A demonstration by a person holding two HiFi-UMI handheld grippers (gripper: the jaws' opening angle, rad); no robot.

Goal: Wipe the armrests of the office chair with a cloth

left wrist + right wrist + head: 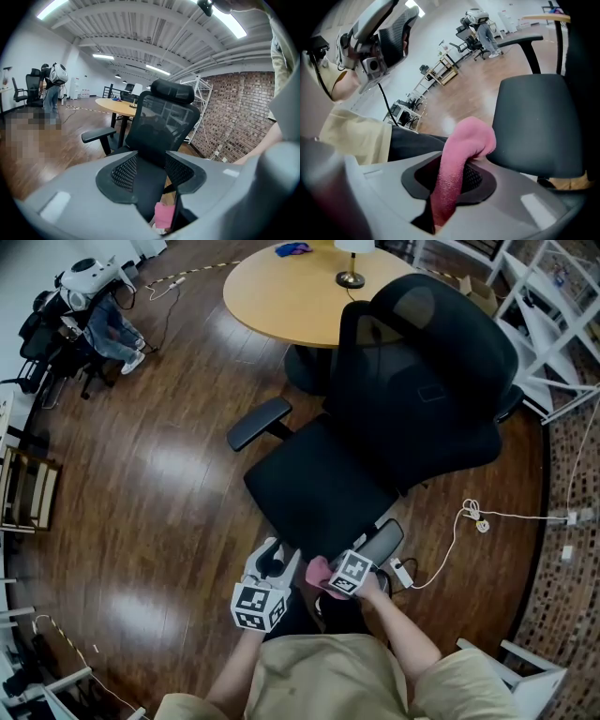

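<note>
A black office chair [375, 418] stands on the wood floor, with its left armrest [259, 422] sticking out toward the left. Its right armrest [380, 544] is close in front of me. My right gripper [330, 577] is shut on a pink cloth [317, 574] just left of that armrest. In the right gripper view the cloth [461, 154] bulges out of the gripper [450, 180] against the near edge of the armrest pad [534, 122]. My left gripper [274, 554] hovers by the seat's front edge, open with nothing between its jaws [147, 176].
A round wooden table [300, 292] with a lamp [352, 263] stands behind the chair. White shelving [553, 324] is at the right, and a white cable [478, 517] lies on the floor beside the chair. A person [112, 329] stands far left among black chairs.
</note>
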